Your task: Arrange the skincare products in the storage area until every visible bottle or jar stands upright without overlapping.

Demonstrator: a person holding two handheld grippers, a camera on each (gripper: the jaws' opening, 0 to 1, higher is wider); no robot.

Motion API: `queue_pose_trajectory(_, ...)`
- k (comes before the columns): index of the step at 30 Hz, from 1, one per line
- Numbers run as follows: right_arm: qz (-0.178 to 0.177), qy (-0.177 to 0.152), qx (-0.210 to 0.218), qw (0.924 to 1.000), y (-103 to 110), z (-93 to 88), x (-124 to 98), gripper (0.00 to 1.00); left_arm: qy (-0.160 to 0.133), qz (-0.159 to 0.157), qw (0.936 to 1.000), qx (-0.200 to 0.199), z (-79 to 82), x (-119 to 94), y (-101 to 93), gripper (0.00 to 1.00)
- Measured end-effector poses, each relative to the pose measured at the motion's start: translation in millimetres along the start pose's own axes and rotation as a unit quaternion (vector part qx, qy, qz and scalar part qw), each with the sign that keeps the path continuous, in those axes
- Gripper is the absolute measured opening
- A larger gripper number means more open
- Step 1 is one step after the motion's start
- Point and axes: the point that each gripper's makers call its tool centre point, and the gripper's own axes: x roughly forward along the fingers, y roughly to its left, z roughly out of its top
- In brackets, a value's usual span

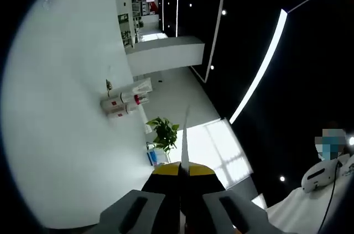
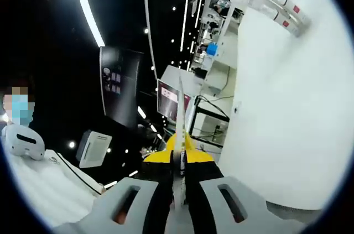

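Note:
Several white skincare bottles with red caps and labels (image 1: 123,104) cluster near the far edge of a white table (image 1: 66,134), beside a clear box (image 1: 141,86). In the right gripper view the same bottles (image 2: 282,8) sit at the top right of the table (image 2: 287,112). The tilt of both views hides whether they stand or lie. My left gripper (image 1: 185,129) is shut with nothing in it, held well short of the bottles. My right gripper (image 2: 180,98) is also shut and empty, beside the table's edge and far from the bottles.
A potted plant (image 1: 165,132) stands on the floor past the table's edge. A person in white with a headset (image 1: 319,174) is nearby, also in the right gripper view (image 2: 22,141). A monitor (image 2: 170,101) and shelving (image 2: 218,1) lie beyond.

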Motion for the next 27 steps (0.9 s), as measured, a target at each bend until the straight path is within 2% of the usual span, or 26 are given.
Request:
queue_pose_trajectory(7, 0.007, -0.014, 0.016, 0.9998, 1.9, 4.1, -0.2, 0.04, -0.007, -0.007, 0.9999, -0.012, -0.1, 0.0, -2.1, 0.01)
queue_pose_trajectory(14, 0.003, -0.008, 0.011, 0.9999, 1.0, 1.8, 0.6, 0.03, -0.010, -0.008, 0.9995, -0.028, 1.1, -4.3, 1.1, 0.01)
queue_pose_trajectory(21, 0.007, -0.021, 0.013, 0.9997, 1.6, 6.7, -1.2, 0.00, -0.022, -0.013, 0.9988, -0.042, 7.8, -7.7, -0.1, 0.01)
queue_pose_trajectory(27, 0.013, -0.020, 0.010, 0.9997, 3.1, 7.2, -1.7, 0.00, -0.011, -0.014, 0.9988, -0.046, 3.4, -3.1, -8.1, 0.02)
